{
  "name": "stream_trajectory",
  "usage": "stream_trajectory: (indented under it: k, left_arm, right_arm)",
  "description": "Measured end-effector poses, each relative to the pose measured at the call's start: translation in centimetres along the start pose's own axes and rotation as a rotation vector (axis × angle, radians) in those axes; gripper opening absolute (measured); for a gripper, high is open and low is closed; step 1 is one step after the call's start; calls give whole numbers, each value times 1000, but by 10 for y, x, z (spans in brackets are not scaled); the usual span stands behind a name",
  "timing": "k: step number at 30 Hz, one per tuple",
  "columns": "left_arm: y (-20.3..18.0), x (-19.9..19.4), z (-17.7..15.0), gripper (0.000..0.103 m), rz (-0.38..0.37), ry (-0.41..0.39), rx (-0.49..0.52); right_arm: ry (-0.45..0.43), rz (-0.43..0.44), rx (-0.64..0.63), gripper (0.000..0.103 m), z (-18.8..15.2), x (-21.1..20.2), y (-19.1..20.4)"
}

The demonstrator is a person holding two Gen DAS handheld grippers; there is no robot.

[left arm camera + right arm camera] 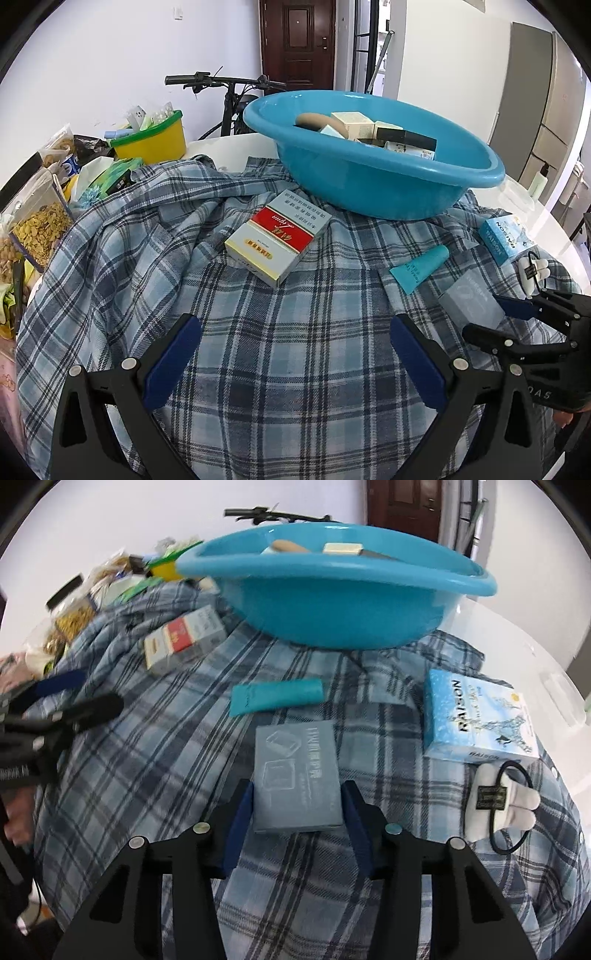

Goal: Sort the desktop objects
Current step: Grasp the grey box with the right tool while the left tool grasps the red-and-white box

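On plaid cloth (155, 760), four boxes, one tube (277, 698)

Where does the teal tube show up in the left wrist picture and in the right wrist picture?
Left wrist: teal tube at right of centre, on the plaid shirt.
Right wrist: just above centre, beyond the grey box.
Shared landmark: the blue basin lies behind it in both.

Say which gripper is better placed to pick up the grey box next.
Right. The right gripper is open with its fingers either side of the grey box, which lies flat on the plaid shirt. The left gripper is open over bare shirt, with the box off to its right.
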State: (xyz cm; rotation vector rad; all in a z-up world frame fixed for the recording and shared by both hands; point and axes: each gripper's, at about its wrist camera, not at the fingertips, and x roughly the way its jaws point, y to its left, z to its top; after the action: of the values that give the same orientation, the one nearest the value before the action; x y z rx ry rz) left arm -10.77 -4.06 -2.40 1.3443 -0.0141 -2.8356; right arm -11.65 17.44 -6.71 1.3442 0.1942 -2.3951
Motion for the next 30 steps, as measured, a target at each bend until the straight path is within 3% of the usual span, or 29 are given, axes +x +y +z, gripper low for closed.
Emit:
stream_trajectory:
  k: [6,7,8,11,19,23,26,30]
  left_arm:
    - [-1,0,-3,103,2,1,14]
    - [-1,0,-3,103,2,-2,16]
    - [0,0,-2,103,2,-4,17]
    - [1,1,0,103,-3,-11,25]
    - [4,15,43,103,-40,-59,168]
    - [10,40,62,103,-28,-33,222]
    - [11,59,64,95,-24,-1,251]
    - [8,79,61,93,-22,31,282]
  right_arm:
    - [-18,-24,-6,57,9,7,5]
    - [-16,-35,-13,55,10,8,7]
    - [-12,-50,-23,46,10,10,8]
    - [-17,-53,-27,46,9,9,9]
    - [-30,-22,42,46,8,1,-6]
    - [-40,-9,53,46,8,-4,-10]
    - [-42,-9,56,46,7,-5,-11]
    - [-35,-9,67,46,7,-4,-15]
